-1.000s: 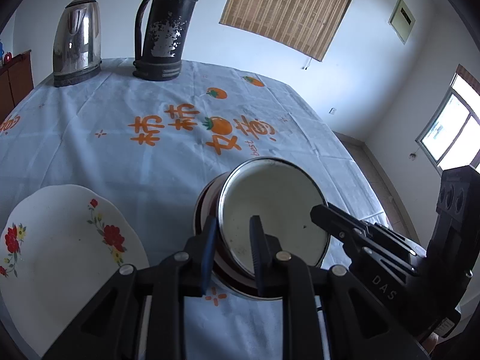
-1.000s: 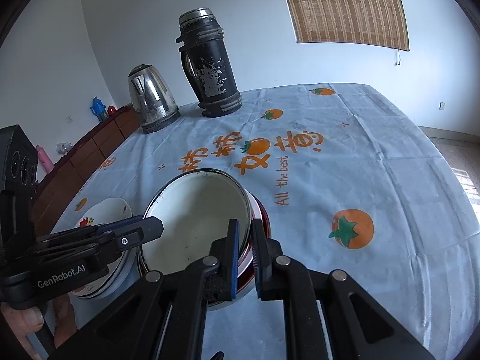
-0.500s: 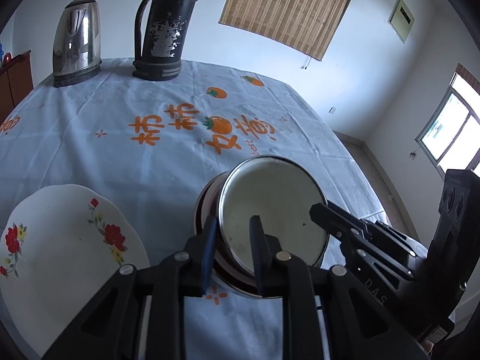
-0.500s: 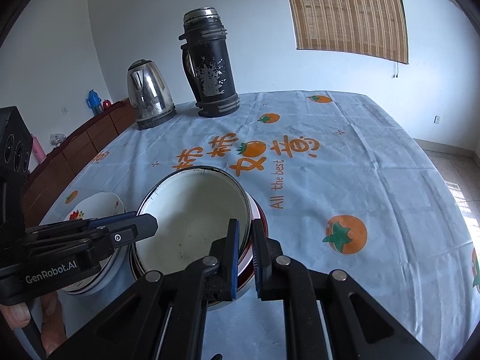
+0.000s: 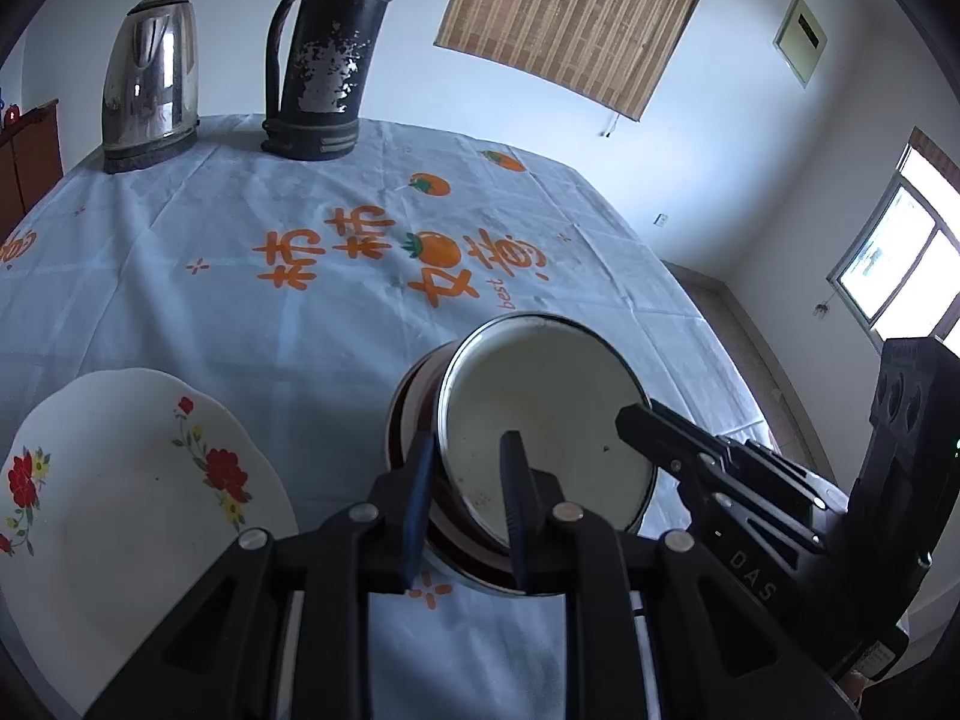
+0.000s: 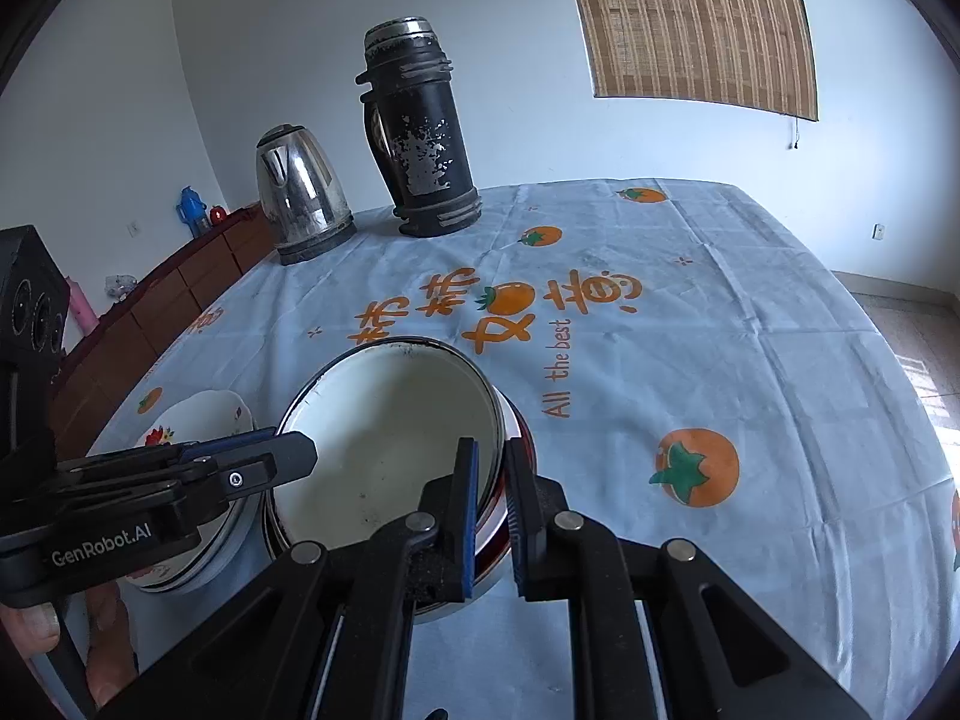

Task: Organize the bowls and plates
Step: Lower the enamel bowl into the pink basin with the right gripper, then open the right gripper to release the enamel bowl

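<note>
A white enamel bowl (image 5: 540,420) (image 6: 390,432) sits nested in a dark red bowl (image 5: 408,414) on the tablecloth. My left gripper (image 5: 468,438) is shut on the bowl's near left rim, one finger outside and one inside. My right gripper (image 6: 491,444) is shut on the right rim of the same bowl. Each gripper also shows in the other's view: the right gripper (image 5: 630,414) at the bowl's right edge, the left gripper (image 6: 300,456) at its left edge. A white plate with red flowers (image 5: 120,468) (image 6: 198,414) lies left of the bowls.
A steel kettle (image 5: 150,78) and a tall black thermos (image 5: 324,60) stand at the table's far side. The table (image 6: 690,330) with its light blue cloth printed with oranges drops off at right. A wooden sideboard (image 6: 150,312) runs along the left wall. A hand (image 6: 36,630) holds the left gripper.
</note>
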Tool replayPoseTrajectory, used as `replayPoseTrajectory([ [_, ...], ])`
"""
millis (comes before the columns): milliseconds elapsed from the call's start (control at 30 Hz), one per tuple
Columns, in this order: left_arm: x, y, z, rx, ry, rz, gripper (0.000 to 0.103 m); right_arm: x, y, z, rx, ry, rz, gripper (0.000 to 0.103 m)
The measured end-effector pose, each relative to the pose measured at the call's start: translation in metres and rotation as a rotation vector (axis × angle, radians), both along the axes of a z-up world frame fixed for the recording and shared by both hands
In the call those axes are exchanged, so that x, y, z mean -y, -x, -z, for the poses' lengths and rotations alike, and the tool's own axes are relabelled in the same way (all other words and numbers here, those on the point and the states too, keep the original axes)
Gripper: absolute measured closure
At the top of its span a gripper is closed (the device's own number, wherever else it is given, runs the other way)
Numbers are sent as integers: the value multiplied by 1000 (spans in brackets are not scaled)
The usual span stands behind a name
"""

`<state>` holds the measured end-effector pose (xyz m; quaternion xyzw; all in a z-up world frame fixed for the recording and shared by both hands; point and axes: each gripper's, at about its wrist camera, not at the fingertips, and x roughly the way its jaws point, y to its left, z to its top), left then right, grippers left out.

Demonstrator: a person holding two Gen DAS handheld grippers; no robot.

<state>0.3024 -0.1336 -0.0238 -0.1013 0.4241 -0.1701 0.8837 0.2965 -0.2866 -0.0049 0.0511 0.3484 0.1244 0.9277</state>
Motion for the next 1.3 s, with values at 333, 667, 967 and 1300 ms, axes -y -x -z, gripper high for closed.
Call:
replayPoseTrajectory([
  [333, 5, 7, -5, 41, -64, -11, 62, 3, 1, -2, 13, -14, 3, 83],
  [667, 2, 2, 1, 29, -68, -21, 59, 5, 0, -3, 22, -13, 19, 76],
  [967, 2, 0, 6, 34, -86, -29, 56, 5, 1, 0, 36, 2, 31, 75],
  [1300, 8, 0, 14, 21, -86, -14, 52, -1, -1, 11, 14, 31, 22, 75],
])
